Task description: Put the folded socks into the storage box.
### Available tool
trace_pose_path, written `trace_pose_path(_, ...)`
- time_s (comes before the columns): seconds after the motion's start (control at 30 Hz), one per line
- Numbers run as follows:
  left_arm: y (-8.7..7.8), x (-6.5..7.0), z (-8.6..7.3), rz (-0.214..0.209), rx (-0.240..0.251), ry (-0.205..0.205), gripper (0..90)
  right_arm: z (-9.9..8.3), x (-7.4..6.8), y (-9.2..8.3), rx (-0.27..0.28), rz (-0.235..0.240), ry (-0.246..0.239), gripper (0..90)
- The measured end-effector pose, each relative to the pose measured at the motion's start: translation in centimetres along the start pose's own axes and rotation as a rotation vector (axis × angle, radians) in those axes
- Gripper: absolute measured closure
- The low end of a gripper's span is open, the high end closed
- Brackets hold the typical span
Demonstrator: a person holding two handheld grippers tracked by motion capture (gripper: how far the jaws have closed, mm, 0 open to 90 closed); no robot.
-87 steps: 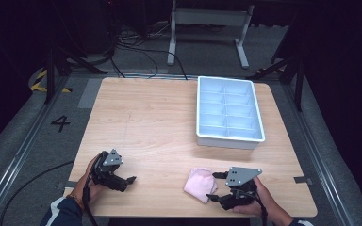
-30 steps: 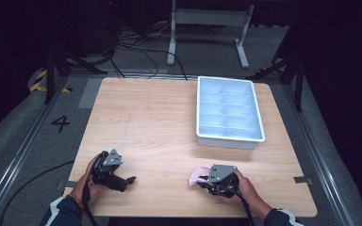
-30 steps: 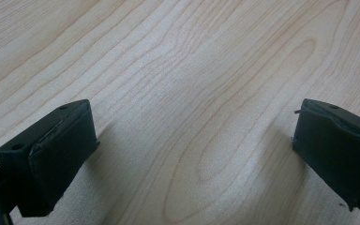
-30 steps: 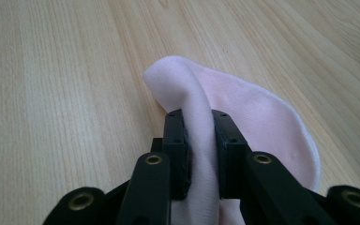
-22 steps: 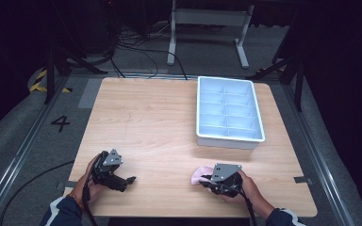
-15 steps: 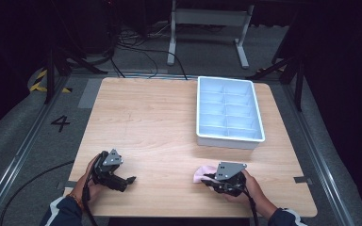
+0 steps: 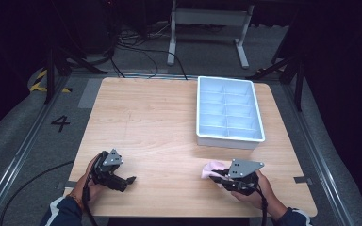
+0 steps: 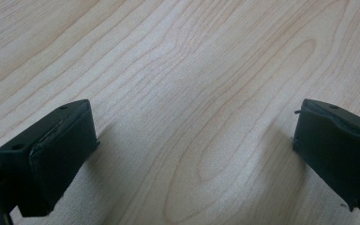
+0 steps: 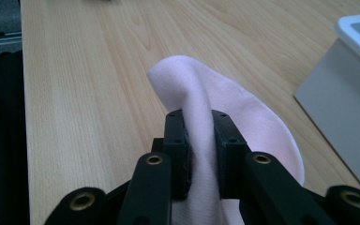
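Note:
A pale pink cloth point(image 7: 212, 167) lies near the table's front edge, right of centre. My right gripper point(image 7: 216, 175) is shut on it; in the right gripper view a fold of the pink cloth point(image 9: 225, 101) is pinched between the two black jaws of the right gripper point(image 9: 200, 136) and bulges up beyond them. My left gripper point(image 7: 128, 181) rests at the front left of the table, jaws wide apart. In the left gripper view that gripper point(image 8: 192, 140) has only bare wood between its jaws.
A white tray point(image 7: 201, 117) with several empty compartments stands at the back right, just beyond the cloth; its corner point(image 9: 356, 28) shows close by in the right gripper view. Bare wooden tabletop point(image 7: 146, 122) spans the middle and left. Cables and a metal stand lie on the floor behind.
My right gripper moved left onto the pink cloth and shut on it, then drew it slightly to the right. The left gripper stayed still.

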State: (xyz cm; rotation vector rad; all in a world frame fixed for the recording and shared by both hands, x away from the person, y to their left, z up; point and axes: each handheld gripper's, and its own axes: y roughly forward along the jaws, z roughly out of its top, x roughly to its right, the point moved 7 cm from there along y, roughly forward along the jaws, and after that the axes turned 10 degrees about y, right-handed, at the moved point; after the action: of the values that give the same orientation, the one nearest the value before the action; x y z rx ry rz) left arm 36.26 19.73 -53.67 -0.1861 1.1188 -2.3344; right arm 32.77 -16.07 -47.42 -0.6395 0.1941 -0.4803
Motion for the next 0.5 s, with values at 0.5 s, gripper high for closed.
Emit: trace_pose_path(0.5, 0.0, 0.0, 0.0, 0.003, 0.001, -0.002, 0.2, 0.1, 2.0, -3.7, 0.069, -0.048, 0.047, 78.3)
